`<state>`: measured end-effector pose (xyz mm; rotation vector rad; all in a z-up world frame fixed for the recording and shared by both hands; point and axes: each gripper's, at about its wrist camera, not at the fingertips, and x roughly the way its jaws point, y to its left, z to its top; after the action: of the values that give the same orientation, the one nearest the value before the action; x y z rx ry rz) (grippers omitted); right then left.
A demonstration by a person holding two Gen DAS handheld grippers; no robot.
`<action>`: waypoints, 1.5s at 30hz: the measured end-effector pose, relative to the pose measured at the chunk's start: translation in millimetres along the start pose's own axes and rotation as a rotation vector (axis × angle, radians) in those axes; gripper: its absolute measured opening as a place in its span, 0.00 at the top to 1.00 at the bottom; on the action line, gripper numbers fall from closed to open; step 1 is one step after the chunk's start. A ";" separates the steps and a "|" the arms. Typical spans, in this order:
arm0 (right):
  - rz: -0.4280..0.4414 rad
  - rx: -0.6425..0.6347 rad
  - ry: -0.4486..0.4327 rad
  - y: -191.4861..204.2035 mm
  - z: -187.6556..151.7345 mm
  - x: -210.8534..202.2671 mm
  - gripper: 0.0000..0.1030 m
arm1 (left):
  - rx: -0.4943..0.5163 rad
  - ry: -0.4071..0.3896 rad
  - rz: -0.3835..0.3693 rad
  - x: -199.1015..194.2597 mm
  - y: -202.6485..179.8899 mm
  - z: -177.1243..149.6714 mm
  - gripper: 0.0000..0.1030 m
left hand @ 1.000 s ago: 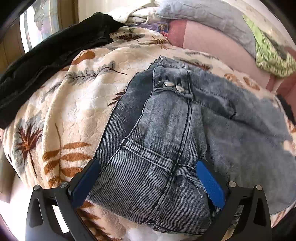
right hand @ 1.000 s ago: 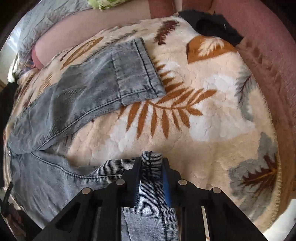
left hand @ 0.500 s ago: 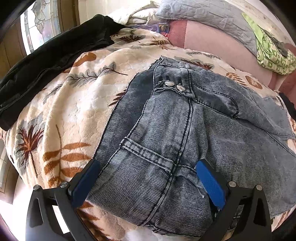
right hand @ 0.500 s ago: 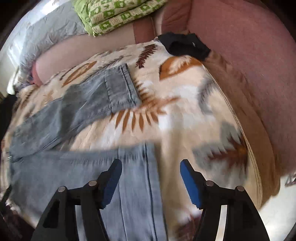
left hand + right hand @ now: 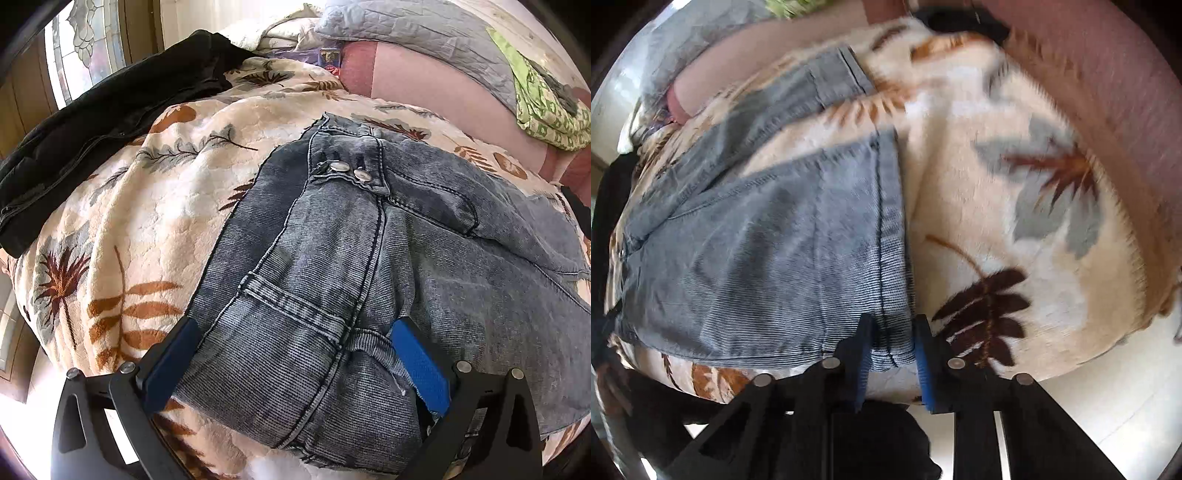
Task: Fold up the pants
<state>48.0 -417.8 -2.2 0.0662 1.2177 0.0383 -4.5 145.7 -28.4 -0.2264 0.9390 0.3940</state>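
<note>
Risk — the right gripper (image 5: 892, 341), closing narrow on the jeans hem (image 5: 891, 347) between its fingers, may slip off mid-fold, while the left gripper (image 5: 295, 354) stands wide astride the waistband (image 5: 295, 306) — unclamped.

From my seat the pants (image 5: 325, 280) read as washed grey-blue denim with fine ribbing, dark stitching and two silver snaps (image 5: 349, 170). Under them the blanket (image 5: 122, 206) is cream, printed with rust-orange fronds, grey-blue leaves and dark brown palms. At ten o'clock I see a black garment (image 5: 110, 110); at two o'clock a lime-green patterned cloth (image 5: 546, 110) and a pale grey quilted pillow (image 5: 413, 33) on a dusty pink sofa (image 5: 424, 81). My gripper pads (image 5: 421, 362) are bright blue on black frames.
</note>
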 end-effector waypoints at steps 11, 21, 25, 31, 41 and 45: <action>-0.024 0.029 -0.084 2.4 15.7 -28.5 0.41 | -0.006 -0.010 -0.018 -8.3 3.5 4.2 0.00; 0.308 0.034 0.007 42.8 64.7 30.2 0.29 | 0.049 -0.100 -0.088 -43.8 -20.2 20.6 0.00; 0.301 0.100 0.118 33.0 70.2 63.6 0.26 | 0.112 0.135 -0.045 11.8 -26.3 9.6 0.00; 0.267 0.042 0.005 38.3 138.8 27.9 0.26 | 0.076 -0.016 -0.111 -22.8 -20.6 91.4 0.00; 0.207 0.083 -0.082 48.5 333.8 88.2 0.26 | -0.028 0.059 -0.148 86.0 -30.4 207.2 0.00; 0.186 0.101 -0.065 50.3 358.6 127.0 0.26 | -0.070 0.102 -0.184 109.9 -37.9 228.6 0.01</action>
<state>428.6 -370.3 5.9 0.2670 1.1454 0.1367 237.9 218.1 13.6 -0.3968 0.9960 0.2481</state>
